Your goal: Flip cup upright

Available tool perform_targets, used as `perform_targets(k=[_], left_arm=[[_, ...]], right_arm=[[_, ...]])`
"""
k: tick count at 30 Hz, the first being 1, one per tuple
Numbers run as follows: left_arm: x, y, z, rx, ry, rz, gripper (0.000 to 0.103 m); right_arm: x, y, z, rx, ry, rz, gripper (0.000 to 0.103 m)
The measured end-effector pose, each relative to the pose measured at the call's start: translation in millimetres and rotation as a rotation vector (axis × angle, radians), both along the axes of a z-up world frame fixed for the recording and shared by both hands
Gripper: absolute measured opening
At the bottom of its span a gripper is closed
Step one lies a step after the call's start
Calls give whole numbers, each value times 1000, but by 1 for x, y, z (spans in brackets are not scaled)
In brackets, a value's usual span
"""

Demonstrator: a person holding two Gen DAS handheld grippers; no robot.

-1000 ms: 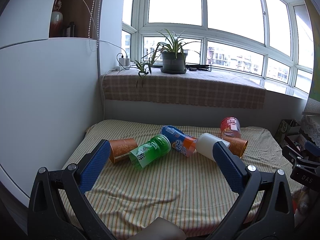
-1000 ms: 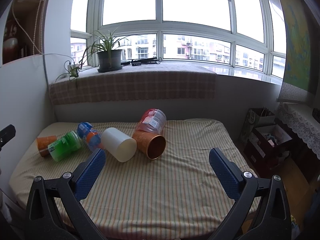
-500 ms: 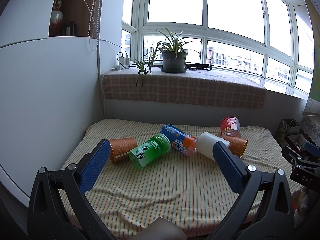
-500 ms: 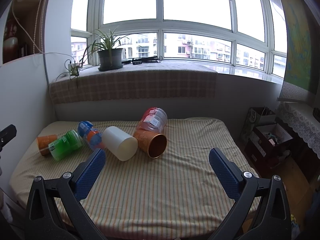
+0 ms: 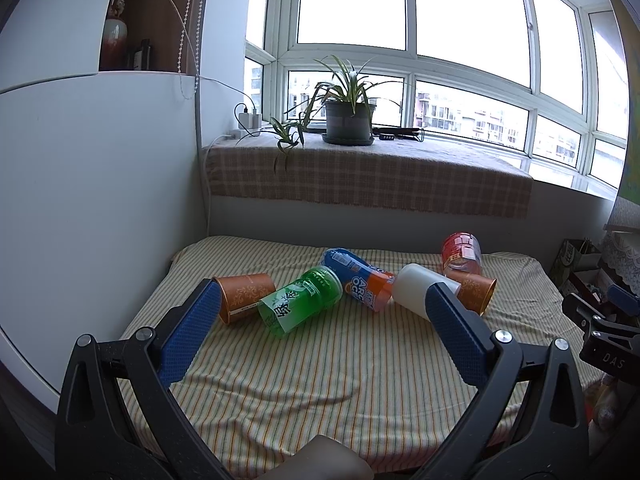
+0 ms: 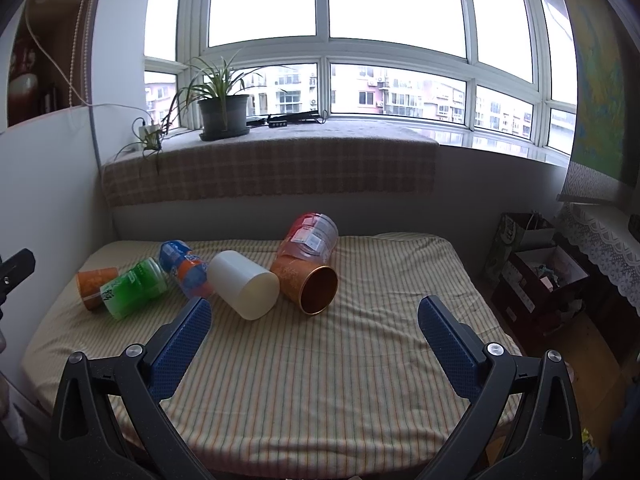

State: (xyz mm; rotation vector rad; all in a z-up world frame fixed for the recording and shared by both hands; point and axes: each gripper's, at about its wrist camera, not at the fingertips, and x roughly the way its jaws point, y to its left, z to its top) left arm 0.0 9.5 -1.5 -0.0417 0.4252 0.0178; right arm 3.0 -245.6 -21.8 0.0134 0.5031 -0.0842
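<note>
Several cups lie on their sides in a row on the striped cloth [image 5: 320,360]: an orange cup [image 5: 245,295] at the left, a green cup [image 5: 300,306], a blue and orange cup [image 5: 360,278], a white cup [image 6: 243,284], a copper cup [image 6: 308,283] with its mouth toward me, and a clear red cup [image 6: 310,237] behind it. My left gripper [image 5: 320,336] is open and empty, short of the green cup. My right gripper [image 6: 314,340] is open and empty, short of the white and copper cups.
A white wall panel [image 5: 88,200] borders the table's left side. A checked windowsill [image 6: 268,168] with a potted plant [image 6: 222,114] runs behind. Boxes and bags [image 6: 532,264] stand on the floor at the right. The right gripper's body [image 5: 608,344] shows at the left view's right edge.
Both views have shifted very slightly. The cups have not moved and both grippers stay open.
</note>
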Motion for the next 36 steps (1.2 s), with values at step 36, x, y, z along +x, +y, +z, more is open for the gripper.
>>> perform_targets(k=[36], left_arm=[[-7, 55, -28, 6, 66, 130, 103]], right_arm=[[43, 40, -4, 57, 80, 141, 102]])
